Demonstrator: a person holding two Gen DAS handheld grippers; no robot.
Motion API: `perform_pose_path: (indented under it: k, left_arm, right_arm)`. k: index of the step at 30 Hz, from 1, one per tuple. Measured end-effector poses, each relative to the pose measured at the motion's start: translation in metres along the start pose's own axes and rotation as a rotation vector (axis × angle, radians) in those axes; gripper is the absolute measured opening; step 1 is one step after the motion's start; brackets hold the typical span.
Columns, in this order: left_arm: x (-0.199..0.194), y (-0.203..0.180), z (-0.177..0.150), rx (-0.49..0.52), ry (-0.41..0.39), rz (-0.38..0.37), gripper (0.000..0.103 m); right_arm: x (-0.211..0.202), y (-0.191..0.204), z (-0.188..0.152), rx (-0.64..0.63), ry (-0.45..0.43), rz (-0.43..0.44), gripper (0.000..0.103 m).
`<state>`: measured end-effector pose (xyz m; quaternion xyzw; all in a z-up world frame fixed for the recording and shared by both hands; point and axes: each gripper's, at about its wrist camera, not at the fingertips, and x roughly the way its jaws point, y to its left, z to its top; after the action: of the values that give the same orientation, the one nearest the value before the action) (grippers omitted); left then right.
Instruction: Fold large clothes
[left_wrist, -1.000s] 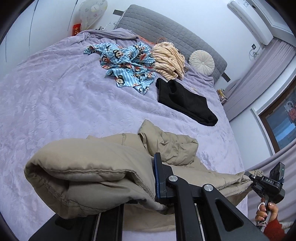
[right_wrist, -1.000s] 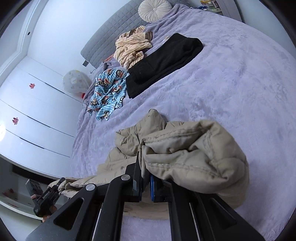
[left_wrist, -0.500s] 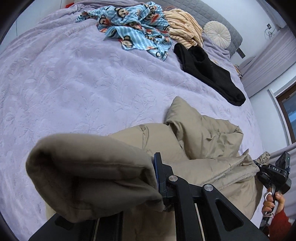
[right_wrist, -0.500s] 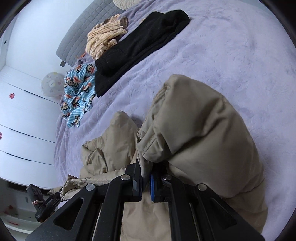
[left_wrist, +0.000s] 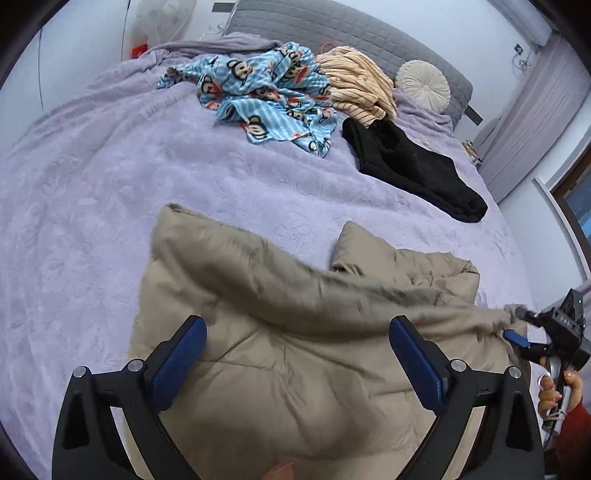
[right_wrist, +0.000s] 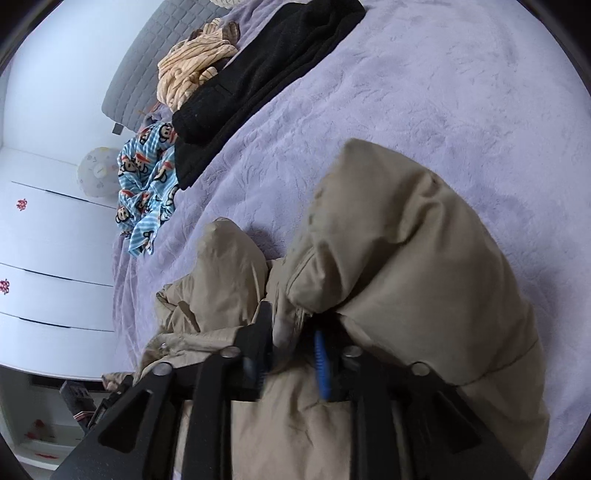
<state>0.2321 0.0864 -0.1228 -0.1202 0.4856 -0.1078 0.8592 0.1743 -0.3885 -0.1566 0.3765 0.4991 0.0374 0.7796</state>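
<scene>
Change: a second earlier both claws had pinched folds of the beige padded jacket (left_wrist: 295, 332) above the bed; since then I had brought them down, and both sets of jaws had just been opening.
Left gripper (left_wrist: 295, 354): its jaws were spread wide, blue pads apart, nothing pressed between them. The fold it had gripped lay released over the jacket's lower half.
Right gripper (right_wrist: 291, 343): its jaws were partly parted, the view blurred; jacket cloth still sat in the gap, and the pads did not look pressed on it. From the left wrist camera the right gripper (left_wrist: 524, 336) showed at the jacket's far corner, a hand (left_wrist: 554, 391) with a red sleeve on its handle.
Jacket, place: it lay on the lilac bedspread (left_wrist: 110, 184) at the near edge of the bed, directly under and ahead of both claws.
Jacket, look: quilted, puffy, doubled over on itself, with a bulging fold (right_wrist: 406, 258) on one side and a bunched part (right_wrist: 229, 277) poking up behind.
Beyond: a blue monkey-print garment (left_wrist: 266, 99), a striped cream garment (left_wrist: 358, 85) and a black garment (left_wrist: 410, 166) lay well apart from the jacket, near the grey headboard (left_wrist: 332, 26).
</scene>
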Motion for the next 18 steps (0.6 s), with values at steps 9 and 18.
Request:
perform_pose_path:
  k: [9, 18]
  left_arm:
    - [0.036, -0.009, 0.005, 0.083, 0.058, 0.083, 0.064]
    - [0.112, 0.029, 0.005, -0.004, 0.075, 0.135, 0.064]
  right_arm:
    - [-0.009, 0.028, -0.025, -0.301, 0.054, -0.195, 0.025]
    - [0.04, -0.016, 0.016, -0.229, 0.0, -0.283, 0.015]
